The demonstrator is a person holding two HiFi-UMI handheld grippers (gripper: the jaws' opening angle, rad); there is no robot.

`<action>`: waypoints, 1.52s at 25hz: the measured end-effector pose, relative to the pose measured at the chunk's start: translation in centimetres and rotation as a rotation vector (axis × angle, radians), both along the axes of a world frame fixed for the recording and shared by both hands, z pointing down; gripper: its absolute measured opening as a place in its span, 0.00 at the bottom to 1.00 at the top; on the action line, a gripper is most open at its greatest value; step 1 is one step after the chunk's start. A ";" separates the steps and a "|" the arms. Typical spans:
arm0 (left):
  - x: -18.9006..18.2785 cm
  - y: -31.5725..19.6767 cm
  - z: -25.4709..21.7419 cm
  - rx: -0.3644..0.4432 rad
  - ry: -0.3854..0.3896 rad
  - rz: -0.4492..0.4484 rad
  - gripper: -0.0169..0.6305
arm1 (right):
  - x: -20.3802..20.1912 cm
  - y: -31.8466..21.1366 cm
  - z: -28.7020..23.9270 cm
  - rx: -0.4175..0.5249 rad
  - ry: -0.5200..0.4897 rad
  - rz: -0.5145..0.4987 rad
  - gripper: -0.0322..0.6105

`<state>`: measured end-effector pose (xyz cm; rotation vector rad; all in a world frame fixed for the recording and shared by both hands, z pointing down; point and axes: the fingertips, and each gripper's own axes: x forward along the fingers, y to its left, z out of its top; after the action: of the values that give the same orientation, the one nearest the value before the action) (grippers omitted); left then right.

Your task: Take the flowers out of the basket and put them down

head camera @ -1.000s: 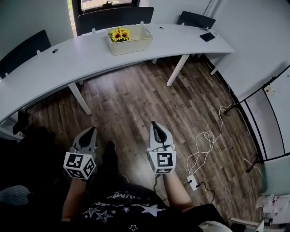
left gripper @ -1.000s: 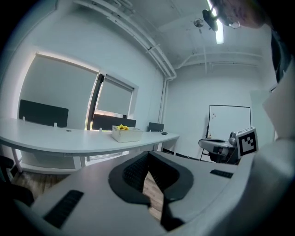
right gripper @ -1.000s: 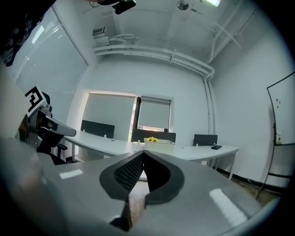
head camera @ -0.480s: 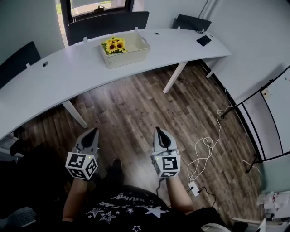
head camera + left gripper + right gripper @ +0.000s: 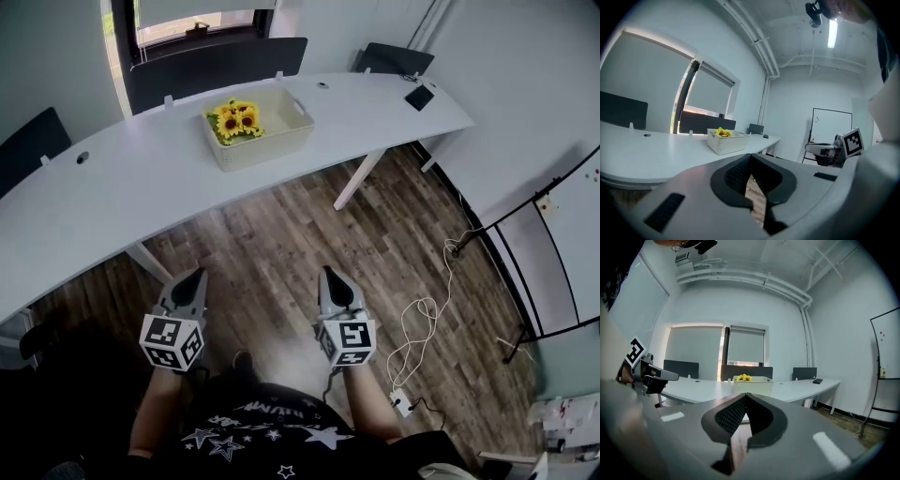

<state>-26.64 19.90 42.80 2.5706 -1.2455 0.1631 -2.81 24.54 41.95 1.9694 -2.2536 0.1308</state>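
Both the left gripper [image 5: 191,282] and right gripper [image 5: 329,278] are hanging clenched and empty at lower centre. The flowers [image 5: 234,119] are sitting in the basket [image 5: 272,141] on the table [image 5: 112,187] at upper centre, well apart from them.

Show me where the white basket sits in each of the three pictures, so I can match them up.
Head view: the basket stands on the white table, in the upper middle of the picture.
Left gripper view: the basket is left of centre, just above the jaws.
Right gripper view: the basket is at the centre, just above the jaws.
Shared landmark: the yellow flowers in the basket's left end.
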 end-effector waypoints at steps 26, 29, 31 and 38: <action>4.3 -17.1 2.0 -0.024 -0.005 -0.141 0.04 | 5.9 -19.7 1.8 0.017 0.002 -0.116 0.05; 6.2 -18.8 1.5 -0.025 -0.013 -0.178 0.04 | 8.1 -22.4 1.4 0.019 -0.013 -0.151 0.05; 7.5 -20.0 1.3 -0.030 -0.013 -0.204 0.04 | 9.8 -24.0 1.2 0.015 -0.024 -0.167 0.05; 10.6 -23.5 1.3 -0.034 -0.022 -0.289 0.04 | 13.8 -29.5 1.2 0.017 -0.049 -0.237 0.05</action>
<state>-16.02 -3.64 44.06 2.3326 -1.5895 0.1512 10.99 -4.99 43.12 1.7064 -2.5053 0.1341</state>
